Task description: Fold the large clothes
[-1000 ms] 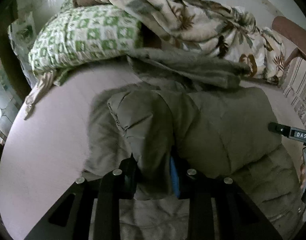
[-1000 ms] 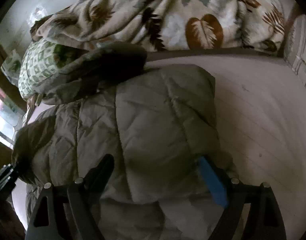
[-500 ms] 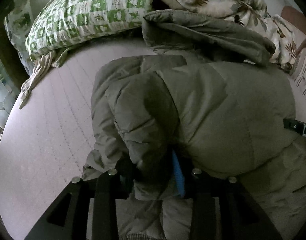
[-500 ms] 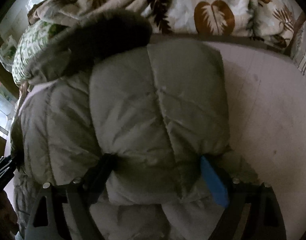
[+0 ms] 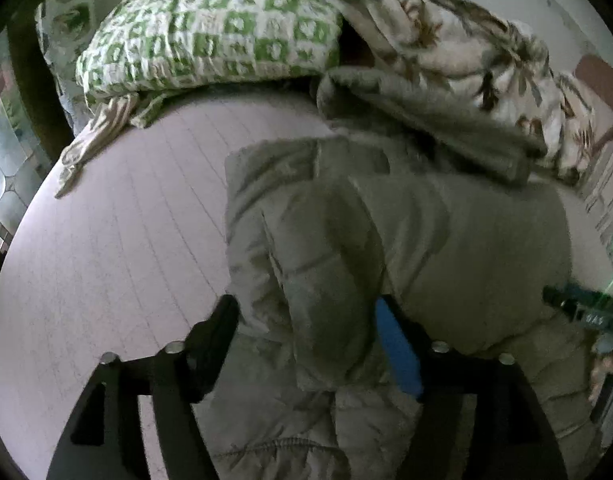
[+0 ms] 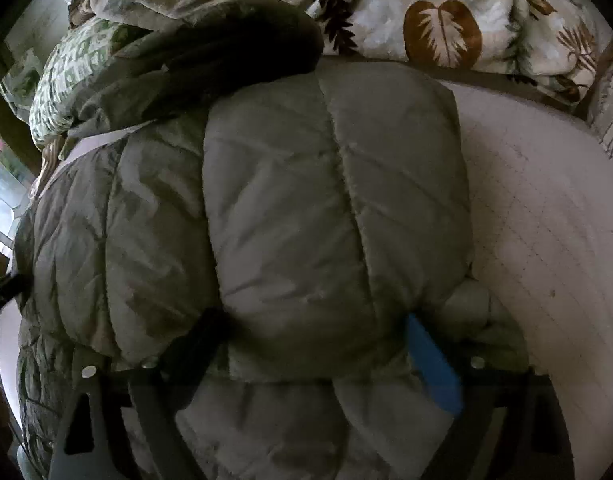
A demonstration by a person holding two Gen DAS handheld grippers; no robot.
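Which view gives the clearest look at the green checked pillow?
The left wrist view: the green checked pillow lies nearly whole at the top, its pattern sharp, beside the leaf-print quilt. The right wrist view shows only a dim sliver of it at upper left, mostly hidden behind the padded jacket's hood.

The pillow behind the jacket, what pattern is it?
Green and white checks with small motifs; the pillow shows best in the left wrist view.
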